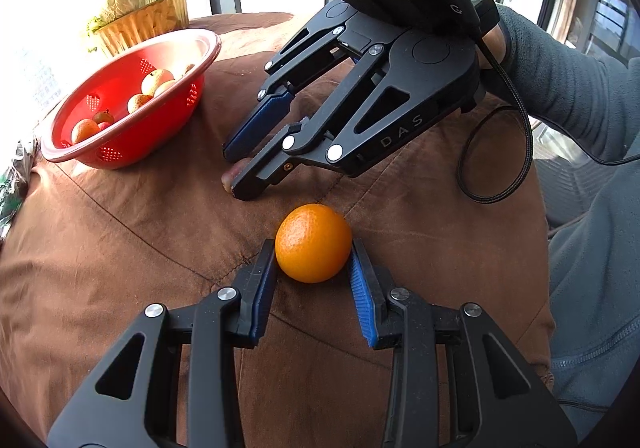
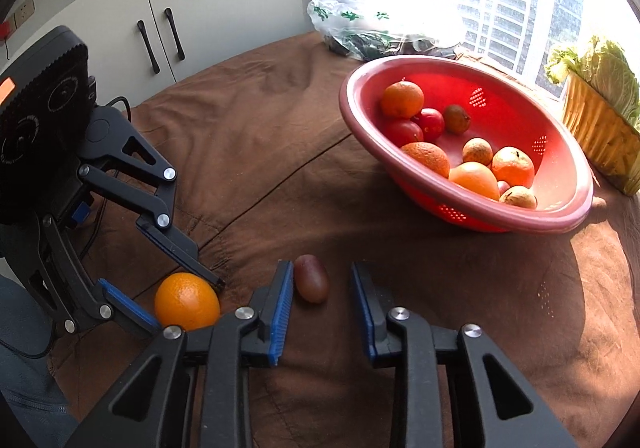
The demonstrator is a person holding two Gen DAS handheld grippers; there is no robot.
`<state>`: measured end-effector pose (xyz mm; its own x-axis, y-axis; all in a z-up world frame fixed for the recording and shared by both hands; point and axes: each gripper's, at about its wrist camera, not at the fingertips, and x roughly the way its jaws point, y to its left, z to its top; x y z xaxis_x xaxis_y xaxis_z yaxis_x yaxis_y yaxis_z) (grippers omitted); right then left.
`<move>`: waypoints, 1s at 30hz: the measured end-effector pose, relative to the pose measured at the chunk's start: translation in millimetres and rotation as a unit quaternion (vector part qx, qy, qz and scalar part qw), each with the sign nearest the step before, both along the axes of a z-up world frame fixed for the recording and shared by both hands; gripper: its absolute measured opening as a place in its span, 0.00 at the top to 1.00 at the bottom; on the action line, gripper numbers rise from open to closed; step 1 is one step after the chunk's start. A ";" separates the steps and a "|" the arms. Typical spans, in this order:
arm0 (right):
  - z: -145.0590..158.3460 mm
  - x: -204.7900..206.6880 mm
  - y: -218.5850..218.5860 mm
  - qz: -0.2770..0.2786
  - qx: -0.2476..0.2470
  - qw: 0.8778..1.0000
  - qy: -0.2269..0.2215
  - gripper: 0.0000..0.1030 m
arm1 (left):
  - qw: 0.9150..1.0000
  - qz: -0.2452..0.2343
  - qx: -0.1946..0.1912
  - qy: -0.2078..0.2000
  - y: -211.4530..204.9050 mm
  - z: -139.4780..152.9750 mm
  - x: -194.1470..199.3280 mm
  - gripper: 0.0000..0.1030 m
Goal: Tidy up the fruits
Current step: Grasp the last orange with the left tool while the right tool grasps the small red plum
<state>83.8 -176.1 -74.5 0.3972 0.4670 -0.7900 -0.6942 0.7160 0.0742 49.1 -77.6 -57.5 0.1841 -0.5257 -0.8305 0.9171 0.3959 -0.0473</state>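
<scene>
An orange [image 1: 313,243] lies on the brown cloth between the blue pads of my left gripper [image 1: 314,268]; the pads touch both its sides. It also shows in the right wrist view [image 2: 187,301] with the left gripper [image 2: 176,288] around it. My right gripper [image 2: 322,288] is open around a small dark reddish oval fruit [image 2: 311,277] that lies next to its left pad. In the left wrist view the right gripper [image 1: 236,172] stands low over that fruit [image 1: 230,178], which is mostly hidden. A red colander bowl [image 2: 568,222] holds several oranges and small fruits.
The bowl [image 1: 132,144] sits at the far left in the left wrist view. A golden basket with cabbage [image 2: 600,136] stands behind it. A plastic bag [image 2: 360,28] lies at the table's far edge. White cabinets [image 2: 168,20] stand behind. A black cable [image 1: 496,152] hangs by the right hand.
</scene>
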 end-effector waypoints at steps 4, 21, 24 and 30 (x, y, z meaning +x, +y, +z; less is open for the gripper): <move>1.1 -5.8 10.3 0.017 -0.027 0.999 -0.016 0.81 | 1.000 0.002 -0.001 -0.001 0.7 0.0 -2.1 0.68; 6.4 -6.6 8.0 0.015 -0.034 0.999 -0.027 0.83 | 1.000 0.015 -0.008 0.001 -4.6 -0.6 6.4 0.72; 7.3 -5.4 6.5 0.013 -0.032 0.999 -0.028 0.83 | 1.000 0.016 -0.006 -0.002 -6.2 0.3 7.1 0.72; 9.0 -7.4 3.1 0.012 -0.030 0.999 -0.029 0.83 | 1.000 0.014 -0.007 -0.006 -8.2 1.0 7.9 0.72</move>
<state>76.4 -173.1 -65.5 0.4325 0.4301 -0.7924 -0.7131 0.7010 -0.0086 57.0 -85.9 -56.5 0.2091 -0.5323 -0.8203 0.9063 0.4206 -0.0419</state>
